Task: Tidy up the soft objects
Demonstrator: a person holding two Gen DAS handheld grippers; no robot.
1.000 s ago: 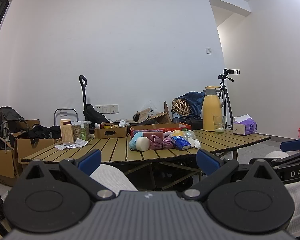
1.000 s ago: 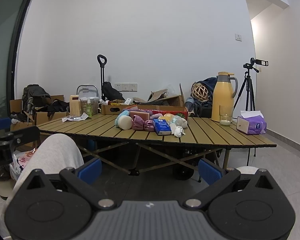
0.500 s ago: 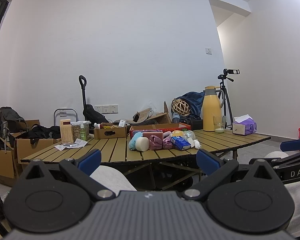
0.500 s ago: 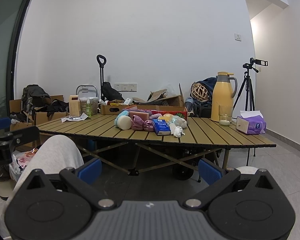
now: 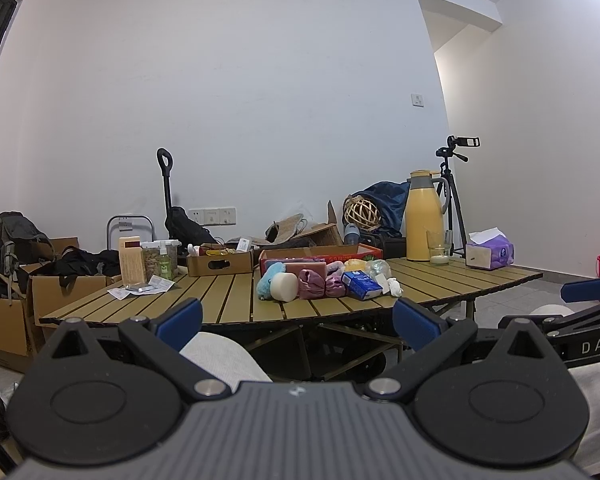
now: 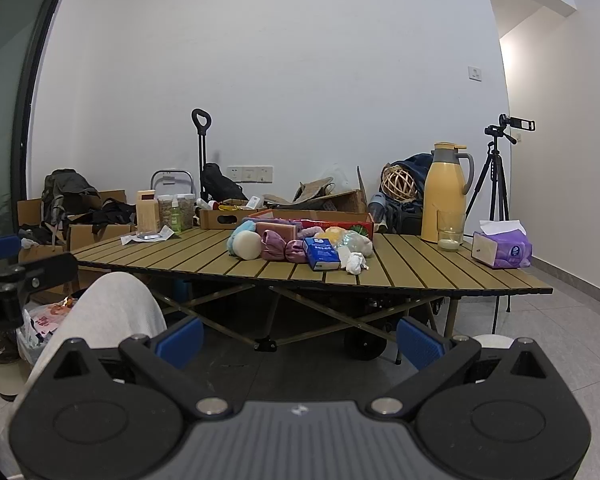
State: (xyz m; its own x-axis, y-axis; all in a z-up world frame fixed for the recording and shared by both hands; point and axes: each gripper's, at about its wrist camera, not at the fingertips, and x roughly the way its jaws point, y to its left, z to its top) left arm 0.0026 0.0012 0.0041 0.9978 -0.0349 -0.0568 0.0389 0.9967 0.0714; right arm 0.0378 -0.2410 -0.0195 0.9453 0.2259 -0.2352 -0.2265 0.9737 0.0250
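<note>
Well apart from the table (image 6: 400,268) — both grippers gape: left gripper (image 5: 296,322), right gripper (image 6: 300,334).

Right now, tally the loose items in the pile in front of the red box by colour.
Purple cloth bundles: 2
White round sponge, white crumpled wad: 2
Blue tissue pack, light-blue fluffy item: 2
Total: 6

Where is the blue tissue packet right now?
In both views the blue tissue packet lies near the slatted table's front edge, in the soft pile, between the pink cloth bundle and the crumpled white wad.
</note>
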